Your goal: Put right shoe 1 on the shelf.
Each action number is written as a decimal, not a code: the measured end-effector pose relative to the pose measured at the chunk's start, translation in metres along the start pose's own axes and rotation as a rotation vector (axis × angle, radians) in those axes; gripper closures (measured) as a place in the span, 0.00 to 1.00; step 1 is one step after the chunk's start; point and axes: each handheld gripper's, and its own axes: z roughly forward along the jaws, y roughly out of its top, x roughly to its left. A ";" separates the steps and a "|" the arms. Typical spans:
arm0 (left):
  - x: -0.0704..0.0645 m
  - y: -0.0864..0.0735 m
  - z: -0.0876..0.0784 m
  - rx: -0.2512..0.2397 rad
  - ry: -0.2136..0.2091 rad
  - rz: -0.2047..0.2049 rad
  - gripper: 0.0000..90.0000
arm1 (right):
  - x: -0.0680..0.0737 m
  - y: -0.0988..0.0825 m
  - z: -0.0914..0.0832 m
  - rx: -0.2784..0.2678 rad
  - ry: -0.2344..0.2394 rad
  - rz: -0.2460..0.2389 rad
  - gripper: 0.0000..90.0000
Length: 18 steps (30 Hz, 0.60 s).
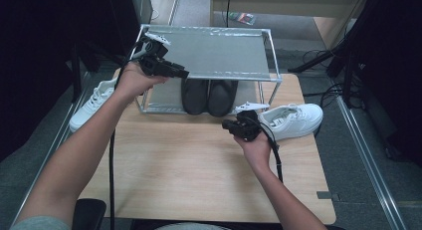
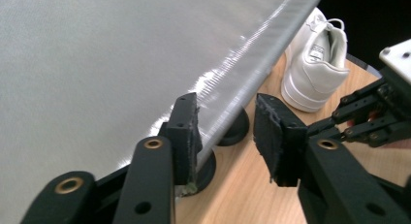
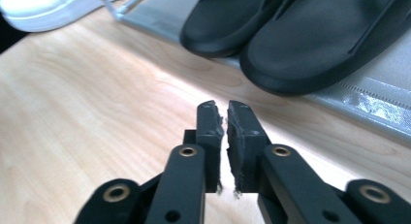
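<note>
A metal shoe rack (image 1: 214,53) with grey fabric shelves stands at the far side of the wooden table (image 1: 174,165). A pair of black slippers (image 1: 209,95) lies on its lower shelf, toes toward me (image 3: 291,44). My left gripper (image 1: 181,72) is at the top shelf's front left corner. Its jaws are open (image 2: 225,122), with the rack's front rail (image 2: 252,73) running past the left pad, untouched as far as I can see. My right gripper (image 1: 226,124) hovers low over the table in front of the slippers. A narrow slit shows between its pads (image 3: 225,112), with nothing in it.
One white sneaker (image 1: 293,120) lies on the table right of the rack, just beyond my right hand. Another white sneaker (image 1: 92,105) lies at the table's left edge beside the rack. Black cables trail from both grippers. Dark stands flank the table.
</note>
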 end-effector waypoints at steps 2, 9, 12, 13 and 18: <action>-0.008 -0.002 -0.007 -0.014 0.002 0.013 0.64 | 0.001 -0.003 -0.008 -0.012 0.026 -0.005 0.87; -0.040 -0.017 -0.020 -0.011 -0.006 0.038 0.51 | 0.003 -0.012 -0.023 -0.005 0.091 -0.033 0.81; -0.049 -0.028 -0.021 -0.003 -0.022 0.035 0.50 | 0.004 -0.011 -0.030 -0.027 0.110 -0.040 0.79; -0.050 -0.031 -0.021 -0.001 -0.026 0.030 0.50 | 0.004 -0.011 -0.033 -0.037 0.119 -0.042 0.77; -0.053 -0.054 -0.019 0.010 -0.041 0.004 0.49 | 0.000 -0.011 -0.045 -0.071 0.149 -0.067 0.69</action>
